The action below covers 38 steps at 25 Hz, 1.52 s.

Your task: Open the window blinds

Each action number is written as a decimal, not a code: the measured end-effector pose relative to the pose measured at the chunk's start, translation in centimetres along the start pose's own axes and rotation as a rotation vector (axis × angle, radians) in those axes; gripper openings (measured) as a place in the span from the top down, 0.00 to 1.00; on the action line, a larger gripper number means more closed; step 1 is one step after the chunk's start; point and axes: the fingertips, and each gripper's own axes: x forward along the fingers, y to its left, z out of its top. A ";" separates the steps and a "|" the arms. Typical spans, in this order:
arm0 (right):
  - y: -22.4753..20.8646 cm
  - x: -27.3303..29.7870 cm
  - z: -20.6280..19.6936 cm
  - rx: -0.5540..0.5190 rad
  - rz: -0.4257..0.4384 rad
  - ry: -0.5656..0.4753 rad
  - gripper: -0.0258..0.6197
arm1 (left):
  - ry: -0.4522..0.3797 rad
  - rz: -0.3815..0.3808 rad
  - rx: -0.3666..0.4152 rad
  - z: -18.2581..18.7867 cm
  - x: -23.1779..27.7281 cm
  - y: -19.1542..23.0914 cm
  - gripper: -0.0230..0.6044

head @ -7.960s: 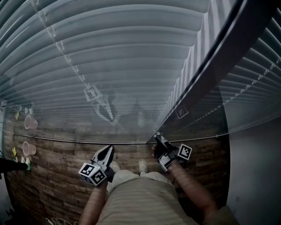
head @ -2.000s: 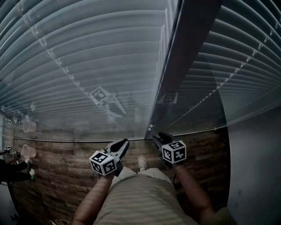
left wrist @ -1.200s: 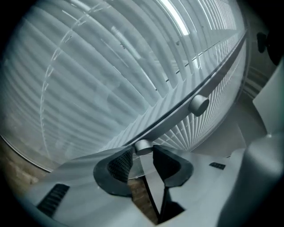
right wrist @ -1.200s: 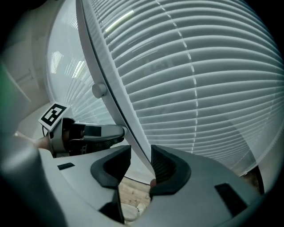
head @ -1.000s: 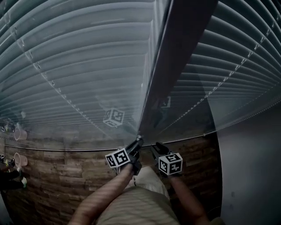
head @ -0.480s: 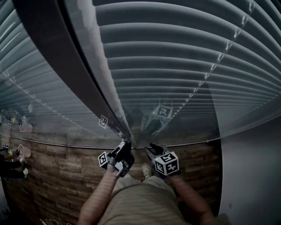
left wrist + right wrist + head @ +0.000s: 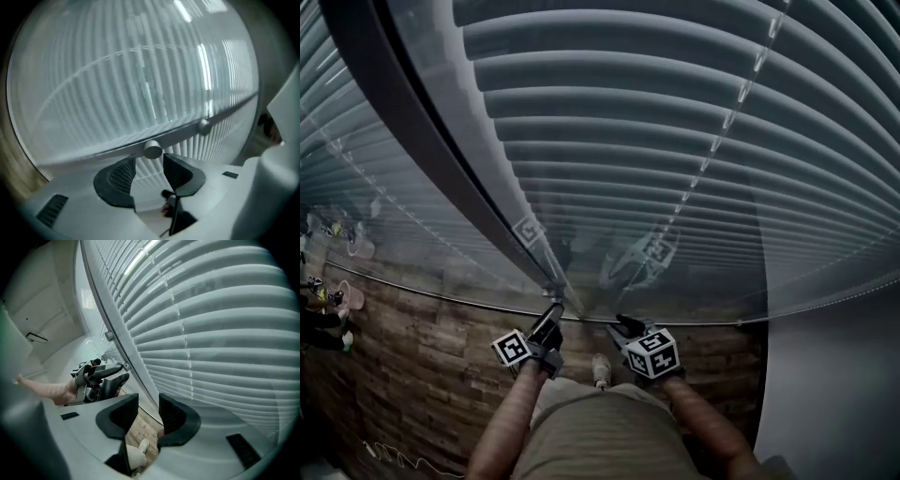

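Closed grey slat blinds (image 7: 675, 141) sit behind glass, split by a dark upright frame (image 7: 422, 131). In the left gripper view the blinds (image 7: 117, 84) fill the picture, and a small round knob (image 7: 152, 150) on a pale rail stands just past the tips of my left gripper (image 7: 149, 161). Its jaws have just been opening and stand apart, with the pads off the knob. In the head view the left gripper (image 7: 555, 311) points at the foot of the frame. My right gripper (image 7: 619, 324) hangs beside it. The right gripper (image 7: 148, 401) has a narrow gap with nothing in it.
A second knob (image 7: 203, 125) sits further along the rail. Below lies a wood plank floor (image 7: 422, 356) with the person's shoe (image 7: 599, 370) and pink cups (image 7: 352, 298) at the far left. A grey wall (image 7: 834, 375) closes the right side.
The head view has swung toward the right-hand blind, so the dark frame now runs to the upper left. Both grippers stay close together near its foot, with the left slightly higher.
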 end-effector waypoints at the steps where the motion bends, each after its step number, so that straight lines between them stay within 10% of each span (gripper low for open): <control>1: -0.1 -0.1 -0.1 -0.003 0.007 0.005 0.74 | 0.031 0.093 0.173 -0.2 -0.2 0.4 0.68; 4: -0.5 -0.3 -0.2 -0.012 0.025 0.012 0.74 | 0.088 0.296 0.642 -0.1 -0.3 0.4 0.68; 6: -0.8 -0.4 -0.4 -0.011 0.032 0.015 0.74 | 0.102 0.377 0.824 0.2 0.2 -0.1 0.68; 14: -1.3 -0.2 -0.6 0.000 0.047 0.017 0.74 | 0.109 0.515 0.935 0.5 1.3 -0.1 0.72; 25: -1.7 -0.2 -0.6 0.012 0.038 0.019 0.74 | 0.059 0.454 0.714 0.8 1.1 -0.2 0.75; 38: -1.9 -0.2 -1.5 0.014 0.035 0.019 0.74 | -0.088 0.105 0.012 0.8 1.4 -0.4 0.75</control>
